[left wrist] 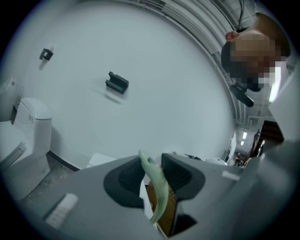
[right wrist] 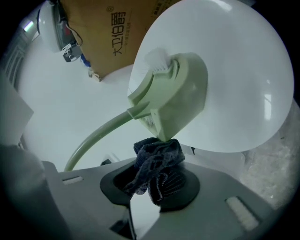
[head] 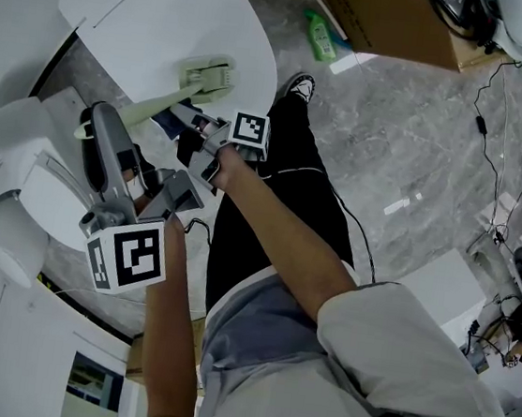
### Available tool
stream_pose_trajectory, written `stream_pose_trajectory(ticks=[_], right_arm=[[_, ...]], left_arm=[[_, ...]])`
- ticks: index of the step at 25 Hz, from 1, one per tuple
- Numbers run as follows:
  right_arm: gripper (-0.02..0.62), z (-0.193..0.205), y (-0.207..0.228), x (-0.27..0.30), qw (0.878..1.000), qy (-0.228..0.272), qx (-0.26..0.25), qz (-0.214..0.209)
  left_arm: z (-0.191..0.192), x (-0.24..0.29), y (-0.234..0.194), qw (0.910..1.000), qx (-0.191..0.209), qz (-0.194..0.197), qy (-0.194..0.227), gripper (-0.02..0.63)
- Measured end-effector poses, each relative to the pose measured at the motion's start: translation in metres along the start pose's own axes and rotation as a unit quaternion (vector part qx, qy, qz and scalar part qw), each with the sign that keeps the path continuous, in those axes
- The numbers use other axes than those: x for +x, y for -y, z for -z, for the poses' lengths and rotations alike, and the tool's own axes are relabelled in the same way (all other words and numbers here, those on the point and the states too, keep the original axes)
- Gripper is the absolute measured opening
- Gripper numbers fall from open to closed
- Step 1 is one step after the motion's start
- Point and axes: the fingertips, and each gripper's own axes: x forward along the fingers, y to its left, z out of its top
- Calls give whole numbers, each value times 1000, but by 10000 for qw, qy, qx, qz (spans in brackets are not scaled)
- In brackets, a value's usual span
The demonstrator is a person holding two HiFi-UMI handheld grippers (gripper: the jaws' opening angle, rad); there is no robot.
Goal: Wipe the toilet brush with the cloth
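Right claw [right wrist: 154, 183], as I read it, pinches the cloth [right wrist: 157, 159] against the toilet brush [right wrist: 173, 89] head; left claw [left wrist: 152, 176] clamps its handle [left wrist: 158, 192].

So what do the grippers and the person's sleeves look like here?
The left gripper and right gripper are grey with dark ribbed pads; each carries a white cube with black square markers. The person wears a pale short-sleeved shirt; forearms are bare.

The toilet brush [right wrist: 173, 89] was pale green, the cloth [right wrist: 157, 159] below it mottled dark blue. Behind the brush, the toilet lid [head: 162, 11] was white and the floor [head: 422, 128] grey-veined.
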Motion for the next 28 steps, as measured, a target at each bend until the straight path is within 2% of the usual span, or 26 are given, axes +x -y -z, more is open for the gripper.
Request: stream_pose_trajectory(ticks=[8, 12, 18, 28], right_arm=[[87, -5, -1, -7, 9965, 13, 797, -244], [87, -4, -2, -8, 9942, -113, 1035, -274], [87, -5, -1, -18, 9936, -390, 1057, -65], [89, -15, -4, -45, 9946, -644, 788, 180]], left_arm=[[1, -1, 2, 10000, 10, -31, 5, 0], [1, 0, 1, 10000, 32, -40, 18, 0], [1, 0, 2, 10000, 37, -56, 19, 0], [0, 2, 2, 9999, 50, -87, 7, 0]])
